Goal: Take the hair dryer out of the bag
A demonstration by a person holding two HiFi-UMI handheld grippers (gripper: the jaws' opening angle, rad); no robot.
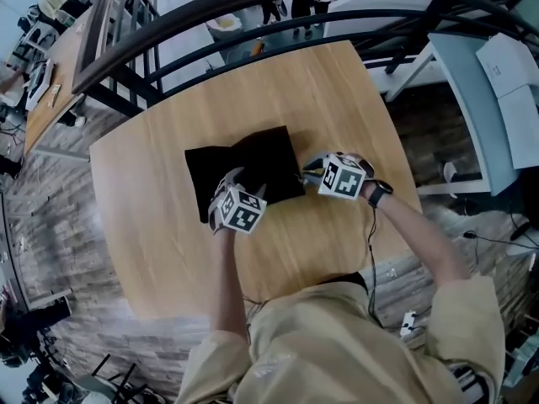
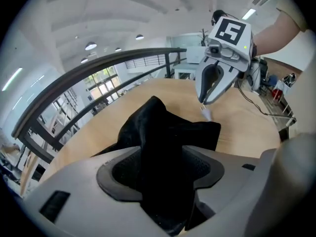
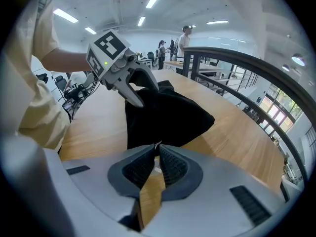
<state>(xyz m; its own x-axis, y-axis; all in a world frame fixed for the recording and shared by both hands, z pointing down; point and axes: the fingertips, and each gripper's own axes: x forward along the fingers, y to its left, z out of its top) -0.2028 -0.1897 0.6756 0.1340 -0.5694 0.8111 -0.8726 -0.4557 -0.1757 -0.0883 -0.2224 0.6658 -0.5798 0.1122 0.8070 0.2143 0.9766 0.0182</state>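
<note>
A black cloth bag (image 1: pixel 253 162) lies on the round wooden table (image 1: pixel 168 251). No hair dryer shows in any view. My left gripper (image 1: pixel 242 178) is at the bag's near edge, shut on a fold of the black cloth, which fills the gap between its pads (image 2: pixel 123 174) and stands up in a peak (image 2: pixel 155 107). The right gripper view shows this grip from the side (image 3: pixel 138 101). My right gripper (image 1: pixel 310 171) sits at the bag's right corner, jaws together on a small white pull (image 2: pixel 206 113). A white sliver of it shows at the pad tips (image 3: pixel 157 145).
A dark curved railing (image 1: pixel 253 7) runs round the table's far side. A pale desk (image 1: pixel 488 99) stands at the right, and a cable (image 1: pixel 370 242) trails off the table near my right arm. People stand far off (image 3: pixel 185 36).
</note>
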